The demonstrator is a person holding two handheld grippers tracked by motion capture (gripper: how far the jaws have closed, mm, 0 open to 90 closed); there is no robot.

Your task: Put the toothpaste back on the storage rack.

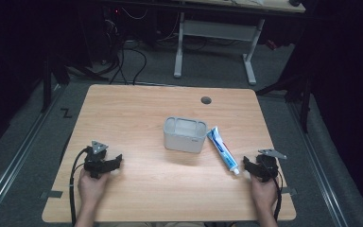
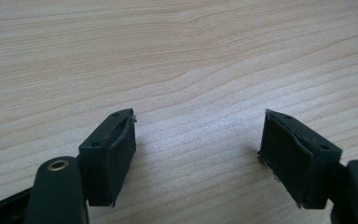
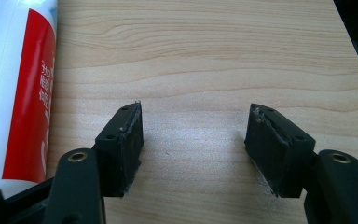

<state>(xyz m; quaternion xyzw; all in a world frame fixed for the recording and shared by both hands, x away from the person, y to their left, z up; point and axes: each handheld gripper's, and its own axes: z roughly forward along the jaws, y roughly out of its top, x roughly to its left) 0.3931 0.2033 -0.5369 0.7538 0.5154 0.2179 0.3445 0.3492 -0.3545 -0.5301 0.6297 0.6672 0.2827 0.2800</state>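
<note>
Two grippers, left (image 2: 198,140) and right (image 3: 193,140), jaws wide, empty, over wooden table (image 1: 137,113); toothpaste tube (image 3: 18,84), red label unreadable, beside right gripper's left jaw.

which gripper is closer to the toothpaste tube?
The right gripper: the toothpaste tube lies with its cap end just beside it, and its red-and-white body runs along the left edge of the right gripper view. The left gripper sits across the table.

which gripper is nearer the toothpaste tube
Right. The right gripper sits just beside the cap end of the toothpaste tube, while the left gripper is far across the table, beyond the grey bin.
</note>
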